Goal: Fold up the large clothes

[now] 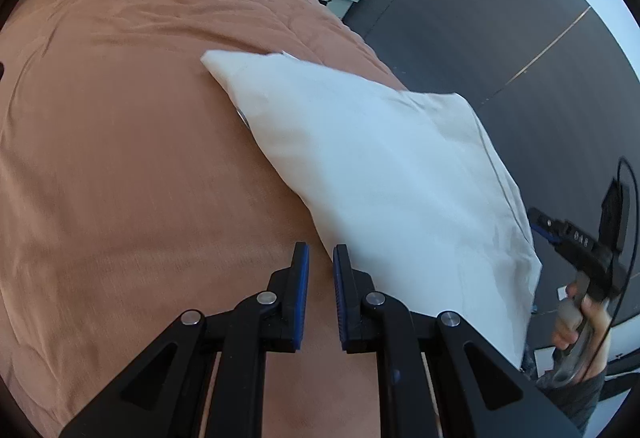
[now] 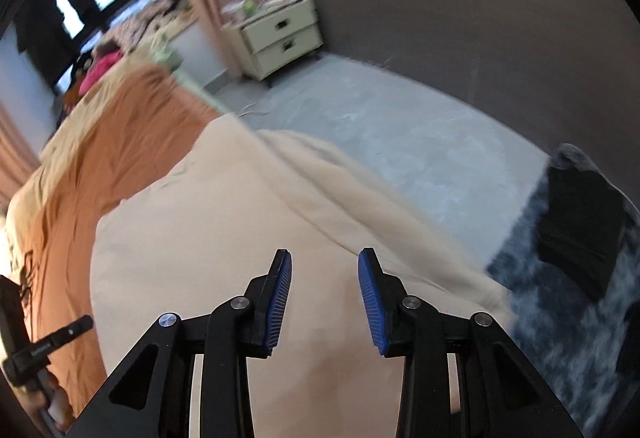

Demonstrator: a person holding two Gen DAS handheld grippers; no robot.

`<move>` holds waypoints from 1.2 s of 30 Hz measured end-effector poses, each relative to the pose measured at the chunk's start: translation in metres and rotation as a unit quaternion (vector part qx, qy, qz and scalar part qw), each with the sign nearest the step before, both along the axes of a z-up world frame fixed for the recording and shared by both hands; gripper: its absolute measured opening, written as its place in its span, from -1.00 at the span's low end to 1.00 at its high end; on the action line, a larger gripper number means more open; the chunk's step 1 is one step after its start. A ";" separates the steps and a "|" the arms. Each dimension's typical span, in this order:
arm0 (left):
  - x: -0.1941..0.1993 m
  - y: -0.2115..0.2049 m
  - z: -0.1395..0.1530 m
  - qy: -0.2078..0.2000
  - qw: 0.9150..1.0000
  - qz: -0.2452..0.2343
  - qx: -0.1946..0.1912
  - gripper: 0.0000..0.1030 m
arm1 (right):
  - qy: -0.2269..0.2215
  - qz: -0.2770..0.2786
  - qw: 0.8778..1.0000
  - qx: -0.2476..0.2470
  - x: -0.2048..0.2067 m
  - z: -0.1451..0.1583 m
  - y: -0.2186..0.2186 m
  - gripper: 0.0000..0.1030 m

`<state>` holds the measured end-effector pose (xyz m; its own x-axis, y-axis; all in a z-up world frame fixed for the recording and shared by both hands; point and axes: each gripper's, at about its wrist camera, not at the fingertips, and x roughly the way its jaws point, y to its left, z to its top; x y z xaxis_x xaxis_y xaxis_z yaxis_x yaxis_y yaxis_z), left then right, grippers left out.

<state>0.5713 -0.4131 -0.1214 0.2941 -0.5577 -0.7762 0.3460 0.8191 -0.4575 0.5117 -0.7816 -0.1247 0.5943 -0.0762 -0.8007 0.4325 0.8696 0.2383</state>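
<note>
A cream-white folded garment lies on the orange bedspread, near the bed's right edge. My left gripper hovers at its near-left edge, jaws a little apart and empty. The right gripper shows in the left wrist view past the garment's right corner, held in a hand. In the right wrist view the same garment fills the middle, and my right gripper is open and empty above it. The left gripper's handle shows at the far left.
A white two-drawer nightstand stands by the dark wall past the bed. A dark fluffy rug with a black item lies on the grey floor at right. Pillows and a pink thing sit at the bed's head.
</note>
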 end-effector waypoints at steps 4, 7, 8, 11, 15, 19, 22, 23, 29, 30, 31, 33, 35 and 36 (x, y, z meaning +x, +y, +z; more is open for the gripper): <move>0.018 -0.007 -0.006 -0.001 1.000 0.003 0.005 -0.73 | 0.031 0.015 0.999 0.002 0.055 -0.010 0.007 -0.31; 0.032 -0.008 -0.012 0.001 1.000 0.010 0.009 -0.73 | 0.054 0.028 0.998 -0.005 0.093 -0.017 0.010 -0.31; 0.038 -0.009 -0.015 0.003 1.000 0.012 0.008 -0.73 | 0.057 0.031 0.998 -0.001 0.105 -0.018 0.009 -0.31; 0.051 -0.009 -0.022 0.003 1.000 0.020 0.009 -0.73 | 0.073 0.025 0.997 -0.013 0.137 -0.023 0.009 -0.31; 0.065 -0.004 -0.032 0.014 0.999 0.031 0.004 -0.73 | 0.090 0.022 0.995 -0.040 0.169 -0.033 0.009 -0.31; 0.069 -0.004 -0.033 0.009 0.999 0.041 0.013 -0.73 | 0.095 0.018 0.995 -0.030 0.181 -0.049 0.002 -0.35; 0.065 -0.001 -0.028 0.009 0.999 0.043 0.010 -0.73 | 0.095 0.022 0.995 -0.037 0.185 -0.051 0.003 -0.35; 0.062 0.000 -0.025 0.007 0.999 0.044 0.010 -0.73 | 0.098 0.022 0.994 -0.039 0.183 -0.048 0.003 -0.35; 0.031 0.008 0.012 -0.029 0.999 0.024 0.004 -0.73 | 0.066 0.027 0.996 -0.052 0.143 -0.009 0.012 -0.34; 0.027 0.010 0.019 -0.035 0.999 0.021 0.003 -0.73 | 0.061 0.028 0.996 -0.052 0.133 -0.003 0.014 -0.34; 0.021 0.013 0.026 -0.041 0.999 0.019 0.000 -0.73 | 0.053 0.029 0.997 -0.052 0.118 0.006 0.017 -0.34; 0.006 0.022 0.043 -0.050 0.999 0.016 -0.007 -0.73 | 0.039 0.030 0.998 -0.047 0.096 0.020 0.020 -0.19; -0.009 0.030 0.060 -0.060 0.998 0.014 -0.011 -0.73 | 0.025 0.026 0.998 -0.043 0.068 0.036 0.026 0.05; -0.018 0.035 0.068 -0.067 0.998 0.013 -0.011 -0.73 | 0.015 0.026 0.999 -0.039 0.054 0.044 0.030 0.10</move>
